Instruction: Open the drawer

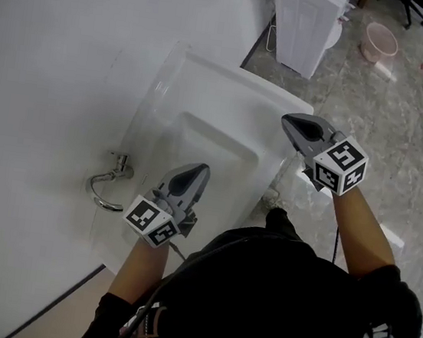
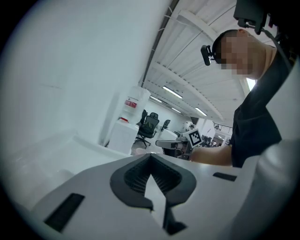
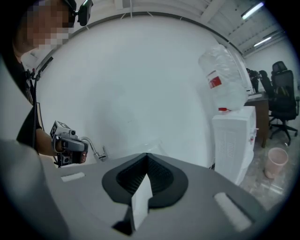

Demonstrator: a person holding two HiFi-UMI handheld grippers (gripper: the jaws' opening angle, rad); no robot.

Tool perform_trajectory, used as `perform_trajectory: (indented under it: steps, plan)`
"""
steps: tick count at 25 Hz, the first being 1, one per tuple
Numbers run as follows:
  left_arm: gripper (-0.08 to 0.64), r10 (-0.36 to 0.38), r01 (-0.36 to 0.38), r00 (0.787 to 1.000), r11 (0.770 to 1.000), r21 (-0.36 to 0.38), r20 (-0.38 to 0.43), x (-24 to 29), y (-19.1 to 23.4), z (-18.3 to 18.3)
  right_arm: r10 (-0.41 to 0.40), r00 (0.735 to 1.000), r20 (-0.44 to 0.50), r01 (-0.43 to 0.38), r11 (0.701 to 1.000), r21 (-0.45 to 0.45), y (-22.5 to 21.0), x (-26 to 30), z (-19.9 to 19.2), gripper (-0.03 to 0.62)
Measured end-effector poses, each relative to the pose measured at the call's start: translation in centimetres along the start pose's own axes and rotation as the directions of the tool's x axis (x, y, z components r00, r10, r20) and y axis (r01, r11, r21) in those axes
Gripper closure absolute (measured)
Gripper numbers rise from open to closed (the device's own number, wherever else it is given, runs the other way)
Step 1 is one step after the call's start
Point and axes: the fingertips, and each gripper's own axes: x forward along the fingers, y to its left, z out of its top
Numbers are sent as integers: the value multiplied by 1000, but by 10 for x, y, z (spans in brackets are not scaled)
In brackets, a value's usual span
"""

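Over the white ceramic wall basin [image 1: 209,71] hang two grey grippers, the left gripper [image 1: 196,171] at seven o'clock and the right gripper [image 1: 291,121] at three, each with its jaws pressed together on nothing. No drawer shows anywhere. I'd guess it slides stiffly and is best hooked at its handle.
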Motion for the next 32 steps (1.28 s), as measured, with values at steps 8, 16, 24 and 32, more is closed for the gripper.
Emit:
perform_trajectory:
  steps: [8,16,24,32]
  plan:
    - [566,-159,159,972,987,-14,-174,96,-44,-63,-133,991,9,132,986,100,-74,-61,-83,595]
    - [566,-232,244,936,970,12,-266,147,-73,-110,-102,993,-65,106,992,61,-94,-60,-195,595]
    - [566,-243,261,928,965,26,-283,174,-71,-120,30,962,-271,-52,996,-75,-69,-8,-311,553]
    - [566,-257,272,922,962,9,-291,172,-71,-124,103,890,-444,-187,971,-150,-40,44,-391,470]
